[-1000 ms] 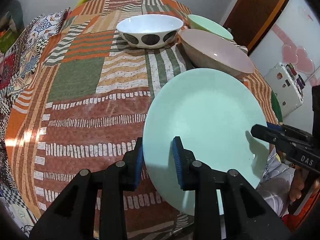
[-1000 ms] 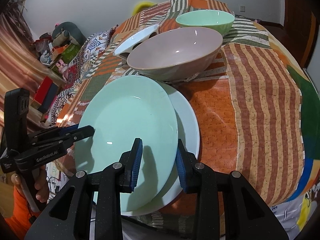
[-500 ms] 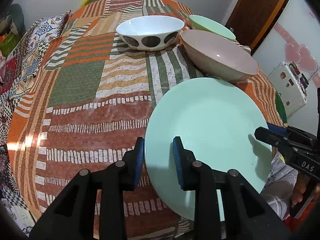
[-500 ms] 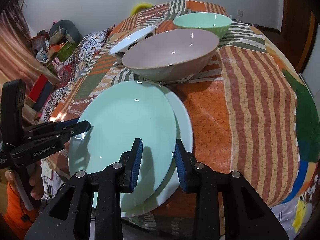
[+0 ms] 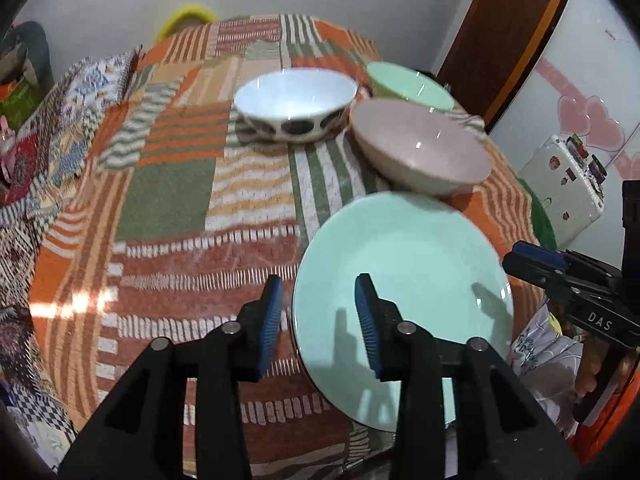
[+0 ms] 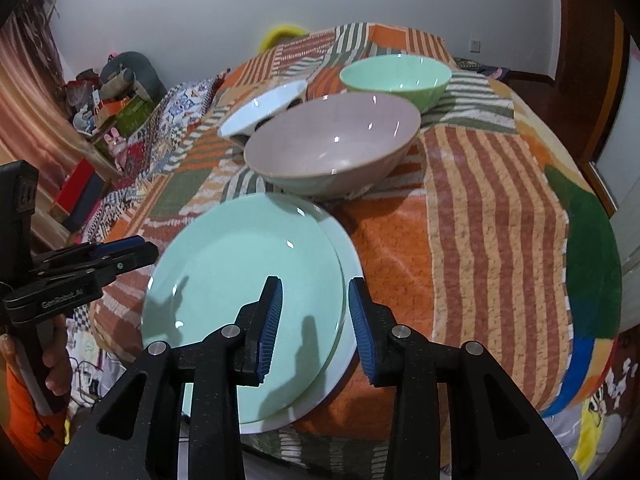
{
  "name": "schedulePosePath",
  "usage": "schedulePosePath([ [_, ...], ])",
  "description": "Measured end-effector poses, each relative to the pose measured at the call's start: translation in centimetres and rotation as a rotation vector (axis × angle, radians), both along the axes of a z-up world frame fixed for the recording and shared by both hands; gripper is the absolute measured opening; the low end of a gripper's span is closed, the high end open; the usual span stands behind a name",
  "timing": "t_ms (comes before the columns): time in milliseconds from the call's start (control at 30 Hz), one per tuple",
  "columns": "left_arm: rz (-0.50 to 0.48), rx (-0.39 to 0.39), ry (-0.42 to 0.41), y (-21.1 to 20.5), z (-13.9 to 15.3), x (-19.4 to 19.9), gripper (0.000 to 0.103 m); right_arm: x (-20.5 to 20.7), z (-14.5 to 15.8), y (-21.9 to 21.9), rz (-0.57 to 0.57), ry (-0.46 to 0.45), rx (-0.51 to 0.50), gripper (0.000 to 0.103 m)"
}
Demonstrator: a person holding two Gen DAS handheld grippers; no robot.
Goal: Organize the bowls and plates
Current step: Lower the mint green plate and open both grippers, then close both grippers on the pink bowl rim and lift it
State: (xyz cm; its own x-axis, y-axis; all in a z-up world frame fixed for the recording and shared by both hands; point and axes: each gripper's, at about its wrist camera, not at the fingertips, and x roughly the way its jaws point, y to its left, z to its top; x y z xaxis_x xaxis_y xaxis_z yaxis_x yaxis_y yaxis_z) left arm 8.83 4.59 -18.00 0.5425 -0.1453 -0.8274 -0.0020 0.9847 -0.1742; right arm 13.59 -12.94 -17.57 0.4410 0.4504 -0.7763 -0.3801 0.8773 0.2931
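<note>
A mint green plate (image 5: 404, 272) (image 6: 244, 280) lies on a pale blue plate (image 6: 344, 320) at the near edge of the table. My left gripper (image 5: 318, 320) is open and empty, its jaws astride the green plate's left rim without touching it. My right gripper (image 6: 314, 320) is open and empty, its jaws astride the right rims of both plates. Behind the plates stand a pink bowl (image 5: 420, 148) (image 6: 332, 144), a white bowl with dark dots (image 5: 296, 100) (image 6: 264, 112) and a green bowl (image 5: 408, 86) (image 6: 396, 72).
The table wears a striped patchwork cloth (image 5: 168, 200) (image 6: 492, 216). A white fridge (image 5: 560, 184) and a wooden door (image 5: 512, 32) are to the right. Clutter and boxes (image 6: 112, 120) stand at the left, beyond the table.
Both grippers have opened wider and drawn back a little from the plates. The green plate has come down from its tilt onto the pale blue plate.
</note>
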Motion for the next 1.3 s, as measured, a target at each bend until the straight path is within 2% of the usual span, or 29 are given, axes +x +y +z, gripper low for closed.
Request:
schedulePosePath([
  [67, -0.002, 0.016, -0.032, -0.1, 1.1, 0.1, 0.042, 0.1, 0.6, -0.4, -0.008, -0.021, 0.012, 0.038],
  [233, 0.006, 0.039, -0.109, -0.6, 3.6, 0.8, 0.058, 0.8, 2.2, -1.1, -0.040, -0.075, 0.033, 0.042],
  [267, 0.005, 0.042, -0.120, -0.7, 3.9, 1.1, 0.058, 1.0, 2.5, -1.3, -0.047, -0.084, 0.038, 0.044],
  [400, 0.003, 0.041, -0.140, -1.0, 4.7, 2.9, 0.059, 2.0, 3.6, -1.9, -0.085, -0.133, 0.061, 0.061],
  [600, 0.009, 0.020, -0.120, -1.4, 4.1, 6.5, 0.059, 4.4, 4.3, -2.4, -0.111, -0.170, 0.076, 0.063],
  [833, -0.005, -0.010, -0.067, -2.2, 2.0, 10.7, 0.059, 7.3, 3.3, -2.0, -0.130, -0.168, 0.070, 0.063],
  [1133, -0.026, -0.019, -0.020, -3.2, -1.0, 14.5, 0.057, 9.7, -0.4, -2.1, -0.148, -0.067, 0.080, 0.061],
  [1200, -0.028, -0.024, -0.010, -3.2, -1.5, 15.0, 0.049, 9.8, -1.0, -2.2, -0.146, -0.044, 0.082, 0.054],
  [1267, -0.029, -0.037, 0.001, -3.1, -2.0, 15.6, 0.045, 10.0, -1.3, -2.3, -0.144, -0.021, 0.089, 0.049],
  [1300, -0.030, -0.044, 0.003, -3.1, -2.2, 15.8, 0.044, 10.1, -1.5, -2.4, -0.142, -0.014, 0.091, 0.041],
])
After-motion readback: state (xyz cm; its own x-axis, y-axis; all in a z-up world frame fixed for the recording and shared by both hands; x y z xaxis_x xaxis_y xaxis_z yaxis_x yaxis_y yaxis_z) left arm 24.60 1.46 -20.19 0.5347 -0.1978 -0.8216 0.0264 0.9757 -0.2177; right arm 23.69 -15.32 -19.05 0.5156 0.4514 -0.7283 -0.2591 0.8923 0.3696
